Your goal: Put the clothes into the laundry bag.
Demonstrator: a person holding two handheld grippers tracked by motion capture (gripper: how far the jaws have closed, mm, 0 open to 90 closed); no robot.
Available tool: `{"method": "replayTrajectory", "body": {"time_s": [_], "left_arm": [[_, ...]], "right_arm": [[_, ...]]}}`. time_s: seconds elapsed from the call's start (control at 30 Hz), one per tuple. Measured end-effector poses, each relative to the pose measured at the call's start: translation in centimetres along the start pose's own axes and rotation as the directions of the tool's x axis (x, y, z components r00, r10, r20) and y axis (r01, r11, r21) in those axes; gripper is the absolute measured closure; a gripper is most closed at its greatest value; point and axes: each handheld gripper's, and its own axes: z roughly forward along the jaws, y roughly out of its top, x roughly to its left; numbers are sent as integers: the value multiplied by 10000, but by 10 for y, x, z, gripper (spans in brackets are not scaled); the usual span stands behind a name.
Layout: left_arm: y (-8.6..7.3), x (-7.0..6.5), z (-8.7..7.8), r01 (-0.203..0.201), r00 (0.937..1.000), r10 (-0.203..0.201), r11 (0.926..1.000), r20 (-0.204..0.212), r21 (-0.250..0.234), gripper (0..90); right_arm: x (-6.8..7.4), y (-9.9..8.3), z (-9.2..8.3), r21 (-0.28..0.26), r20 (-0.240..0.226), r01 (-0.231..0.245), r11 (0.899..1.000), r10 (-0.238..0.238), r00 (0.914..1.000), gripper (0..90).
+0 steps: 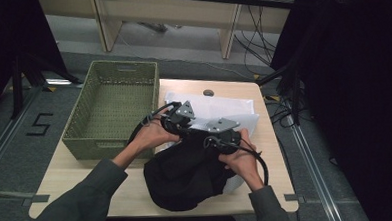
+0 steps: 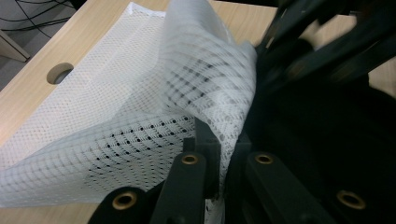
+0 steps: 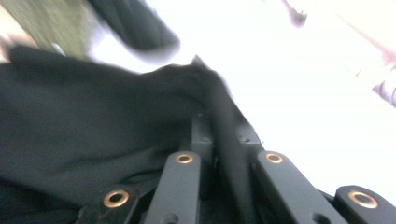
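A white mesh bag lies on the table, and its near edge is lifted. My left gripper is shut on that edge; in the left gripper view the mesh bag rises from between the closed jaws of the left gripper. A black garment sits bunched in front of the bag. My right gripper is at the garment's top edge, close beside the left one. In the right gripper view a fold of the black garment is pinched between the jaws of the right gripper.
A green woven basket with nothing in it stands at the table's left. A round cable hole sits near the table's far edge behind the bag. Bare wooden table shows at the near left. Cables run over the floor at the right.
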Motion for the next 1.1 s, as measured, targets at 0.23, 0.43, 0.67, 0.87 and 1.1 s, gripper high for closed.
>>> {"method": "replayTrajectory", "body": {"time_s": [0.23, 0.43, 0.67, 0.87, 1.1], "left_arm": [[-6, 2, 3, 245, 9997, -245, 9996, -26, 167, 873], [-8, 11, 2, 668, 9975, -668, 9978, -215, 5, 872], [-9, 16, 2, 654, 9976, -647, 9975, -248, 262, 870], [-10, 19, 2, 670, 9975, -664, 9975, -254, 232, 870], [-11, 19, 4, 703, 9972, -695, 9971, -262, 282, 871]], "right_arm": [[-17, -21, 10, 711, 387, -1371, 9880, 1346, 9901, 580], [6, -7, -55, -937, -1751, -1253, 9877, 1075, 9787, 405], [64, 2, -60, -1143, -3669, -532, 9920, 76, 9302, 358], [110, 2, -32, -710, -4207, 316, 9970, -587, 9053, 329], [155, 0, -4, -47, -3734, 2457, 9693, -2297, 8988, 414]]}}
